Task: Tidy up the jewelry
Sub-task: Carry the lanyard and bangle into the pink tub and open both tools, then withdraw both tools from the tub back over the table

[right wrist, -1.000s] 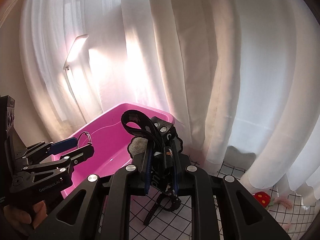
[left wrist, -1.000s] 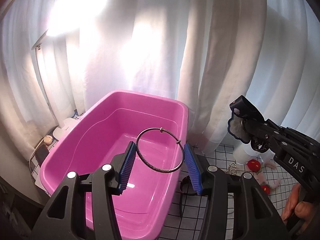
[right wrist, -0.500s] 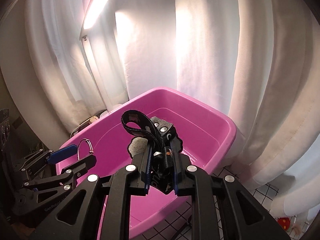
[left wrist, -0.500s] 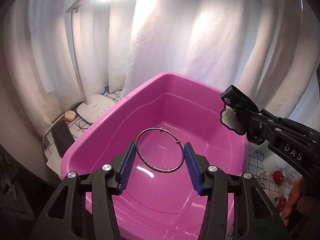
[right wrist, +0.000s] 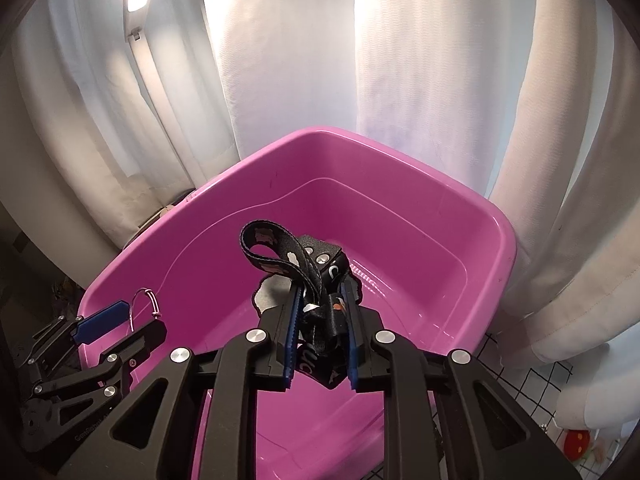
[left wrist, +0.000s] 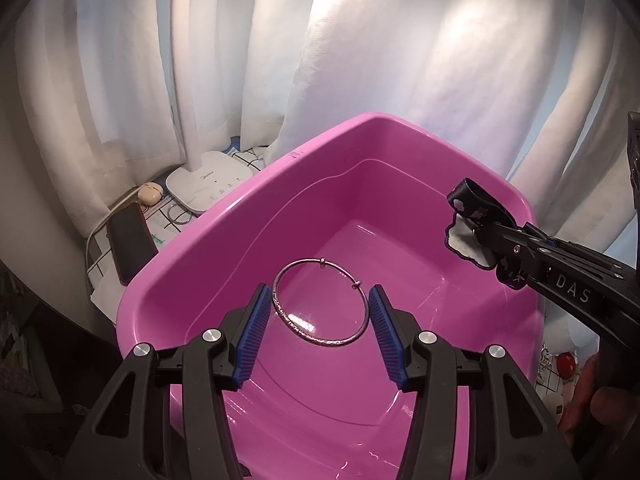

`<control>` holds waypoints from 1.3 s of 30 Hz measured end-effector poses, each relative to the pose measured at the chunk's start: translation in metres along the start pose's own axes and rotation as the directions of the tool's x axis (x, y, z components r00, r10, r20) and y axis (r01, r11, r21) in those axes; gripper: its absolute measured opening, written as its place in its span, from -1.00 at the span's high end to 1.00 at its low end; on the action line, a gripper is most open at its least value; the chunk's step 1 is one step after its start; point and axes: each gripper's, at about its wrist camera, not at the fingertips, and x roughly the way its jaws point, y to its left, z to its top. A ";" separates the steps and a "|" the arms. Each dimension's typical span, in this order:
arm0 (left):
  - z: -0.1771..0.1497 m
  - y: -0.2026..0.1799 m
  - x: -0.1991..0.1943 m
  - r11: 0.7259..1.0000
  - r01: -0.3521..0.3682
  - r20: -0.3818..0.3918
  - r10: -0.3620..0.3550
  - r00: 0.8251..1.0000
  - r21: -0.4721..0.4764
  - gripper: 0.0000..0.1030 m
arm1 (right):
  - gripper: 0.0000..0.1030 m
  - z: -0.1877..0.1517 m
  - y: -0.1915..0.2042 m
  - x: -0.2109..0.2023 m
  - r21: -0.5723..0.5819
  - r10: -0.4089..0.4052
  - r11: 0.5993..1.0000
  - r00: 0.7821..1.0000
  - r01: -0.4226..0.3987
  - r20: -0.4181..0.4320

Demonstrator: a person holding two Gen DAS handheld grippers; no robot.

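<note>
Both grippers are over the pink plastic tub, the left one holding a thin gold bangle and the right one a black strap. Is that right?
One detail is off: the thin metal bangle in the left gripper is silver, not gold, as the left wrist view shows. The rest stands: both grippers are over the pink plastic tub, with the black strap in the right gripper.

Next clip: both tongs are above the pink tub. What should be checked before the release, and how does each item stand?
1. Left tongs above pink tub: ok.
2. Silver bangle pinched by both left pads: ok.
3. Right tongs above the tub: ok.
4. Black strap between the right pads, which have just been opening: ok.
5. Strap still pressed by those pads: cannot tell.
6. Tub floor bare beneath both items: ok.
</note>
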 end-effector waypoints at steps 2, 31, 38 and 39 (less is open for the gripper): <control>0.000 0.003 -0.001 1.000 0.000 0.001 0.000 1.000 -0.005 -0.06 | 0.20 0.002 0.000 0.000 0.003 -0.007 1.000 1.000 0.007 0.000; -0.007 0.009 -0.031 0.999 -0.027 0.026 0.027 0.999 -0.029 -0.66 | -0.28 -0.006 -0.005 -0.034 0.031 -0.063 0.998 0.996 0.061 0.065; -0.012 -0.001 -0.040 1.000 -0.020 0.025 0.020 0.999 -0.011 -0.66 | -0.28 -0.016 -0.013 -0.049 0.056 -0.067 0.997 0.994 0.062 0.086; -0.012 -0.003 -0.041 1.000 -0.018 0.027 0.019 0.999 -0.008 -0.66 | -0.28 -0.018 -0.015 -0.052 0.061 -0.069 0.996 0.993 0.064 0.090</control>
